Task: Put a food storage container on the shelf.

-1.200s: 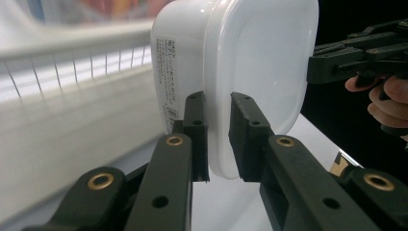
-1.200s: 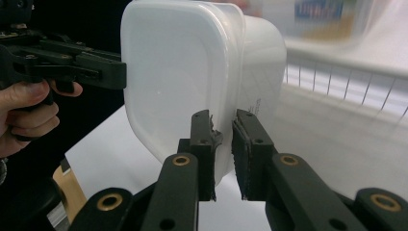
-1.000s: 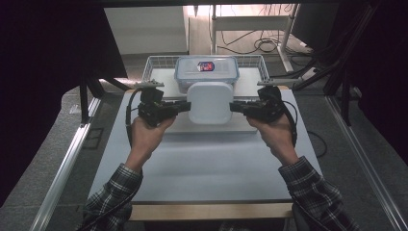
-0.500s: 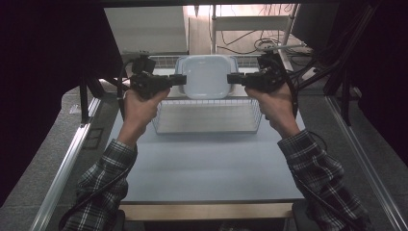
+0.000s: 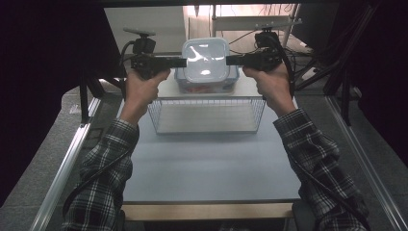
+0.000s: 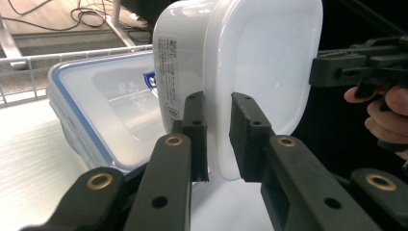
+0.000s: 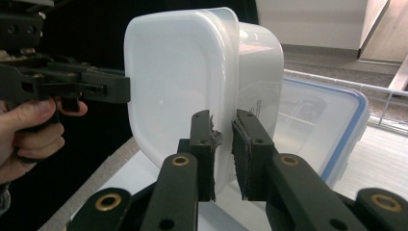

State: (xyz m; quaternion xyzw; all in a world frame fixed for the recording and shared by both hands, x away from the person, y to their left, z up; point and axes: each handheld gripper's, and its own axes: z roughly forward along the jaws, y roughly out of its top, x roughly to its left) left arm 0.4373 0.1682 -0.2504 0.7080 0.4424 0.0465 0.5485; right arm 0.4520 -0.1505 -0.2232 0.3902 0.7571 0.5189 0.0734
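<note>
A: Where's the white lidded container point(image 5: 205, 59)?
B: Top centre of the high view, off the table, above a blue-rimmed box point(image 5: 232, 80).
A: Who holds it?
B: The left gripper point(image 5: 182, 62) and right gripper point(image 5: 230, 59), each nearly closed, pinching its lid rim from opposite sides. The wire basket point(image 5: 207, 115) sits lower.

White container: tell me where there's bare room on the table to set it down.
The white container hangs between the left gripper and right gripper. Free: the wide tabletop between the wire basket and the near edge, flanked by both sleeves. Crowded: the far end, where the blue-rimmed box sits beneath the container.
</note>
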